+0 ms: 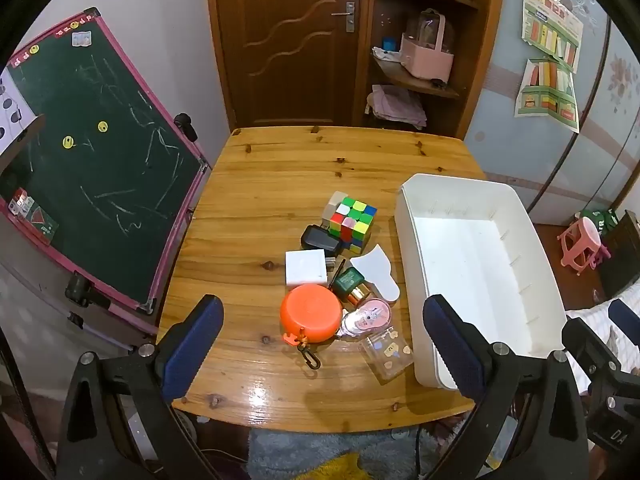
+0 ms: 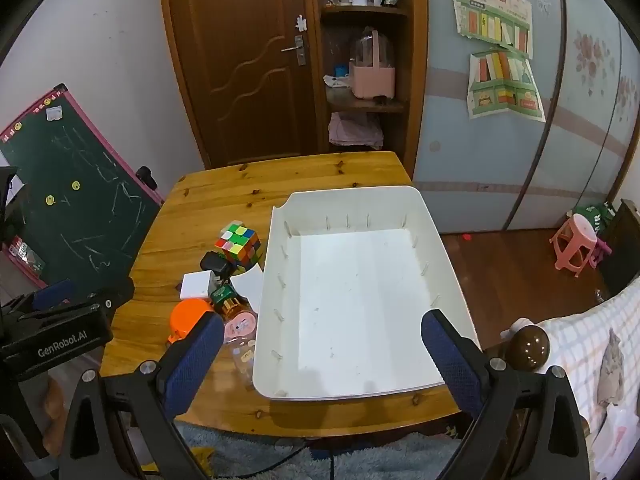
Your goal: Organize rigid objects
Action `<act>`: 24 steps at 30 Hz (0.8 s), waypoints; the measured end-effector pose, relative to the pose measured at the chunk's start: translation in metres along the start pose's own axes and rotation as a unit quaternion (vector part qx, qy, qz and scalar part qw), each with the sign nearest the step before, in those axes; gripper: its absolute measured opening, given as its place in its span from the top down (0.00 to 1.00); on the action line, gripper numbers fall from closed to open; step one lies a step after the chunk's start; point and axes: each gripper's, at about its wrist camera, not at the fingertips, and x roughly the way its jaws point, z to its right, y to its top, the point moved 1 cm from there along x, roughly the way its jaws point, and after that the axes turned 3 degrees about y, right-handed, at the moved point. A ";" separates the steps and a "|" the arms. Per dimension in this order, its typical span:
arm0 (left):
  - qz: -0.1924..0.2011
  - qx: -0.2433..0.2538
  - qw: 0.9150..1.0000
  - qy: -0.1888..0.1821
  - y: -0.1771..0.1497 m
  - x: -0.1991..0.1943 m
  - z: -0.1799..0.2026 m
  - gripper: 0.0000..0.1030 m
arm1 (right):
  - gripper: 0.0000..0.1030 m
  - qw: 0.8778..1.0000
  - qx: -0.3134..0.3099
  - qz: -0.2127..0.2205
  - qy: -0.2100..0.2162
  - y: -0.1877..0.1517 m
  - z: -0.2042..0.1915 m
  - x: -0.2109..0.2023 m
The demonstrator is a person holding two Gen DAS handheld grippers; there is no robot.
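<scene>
A cluster of small objects lies mid-table left of an empty white bin: a Rubik's cube, a black charger, a white square box, an orange round case, a green-capped bottle, a pink tape dispenser, a clear plastic box and a white card. My left gripper is open and empty, above the near table edge before the orange case. My right gripper is open and empty, over the near end of the bin. The cube and orange case also show there.
The wooden table stands before a brown door and shelves. A green chalkboard leans at the table's left side. A pink stool stands on the floor at right, a bed at near right.
</scene>
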 end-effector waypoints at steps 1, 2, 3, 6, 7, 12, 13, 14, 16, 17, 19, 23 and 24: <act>-0.001 0.000 1.000 0.000 0.000 0.000 0.000 0.02 | 0.04 1.000 0.001 0.000 0.001 0.000 0.001 0.000; 0.000 0.000 1.000 0.000 0.000 0.000 0.000 0.02 | 0.04 1.000 0.001 -0.001 0.001 0.001 0.002 -0.001; 0.000 0.001 1.000 0.000 0.000 0.000 0.000 0.02 | 0.04 1.000 0.002 -0.001 0.001 0.001 0.003 -0.001; 0.001 0.003 1.000 -0.002 0.000 -0.001 0.001 0.02 | 0.04 1.000 0.005 -0.002 0.002 0.001 0.003 0.001; 0.001 0.003 1.000 -0.002 -0.001 -0.001 0.001 0.02 | 0.04 1.000 0.005 -0.003 0.002 -0.003 -0.001 0.003; -0.001 -0.001 1.000 -0.003 0.000 0.000 0.000 0.02 | 0.04 1.000 0.009 -0.002 -0.003 -0.010 -0.016 0.002; -0.001 -0.001 1.000 -0.003 0.000 0.000 0.000 0.02 | 0.04 1.000 0.011 -0.004 -0.001 -0.008 -0.013 0.002; 0.001 -0.001 1.000 -0.003 0.000 0.000 0.001 0.02 | 0.04 1.000 0.014 -0.007 0.002 -0.004 -0.002 0.003; 0.002 -0.001 1.000 -0.004 0.000 -0.001 0.001 0.02 | 0.04 1.000 0.015 -0.006 0.000 -0.004 -0.001 0.001; 0.004 0.000 1.000 -0.005 -0.002 -0.004 0.001 0.02 | 0.04 1.000 0.016 -0.005 -0.002 -0.005 -0.001 0.000; 0.006 0.002 1.000 -0.006 -0.003 -0.004 0.002 0.02 | 0.04 1.000 0.019 -0.004 -0.004 -0.004 0.001 -0.001; 0.011 0.004 1.000 -0.015 -0.002 -0.006 -0.004 0.02 | 0.04 1.000 0.026 0.002 -0.015 -0.002 0.003 -0.005; 0.014 0.004 1.000 -0.016 -0.002 -0.007 -0.007 0.02 | 0.04 0.999 0.031 0.005 -0.019 0.000 0.005 -0.006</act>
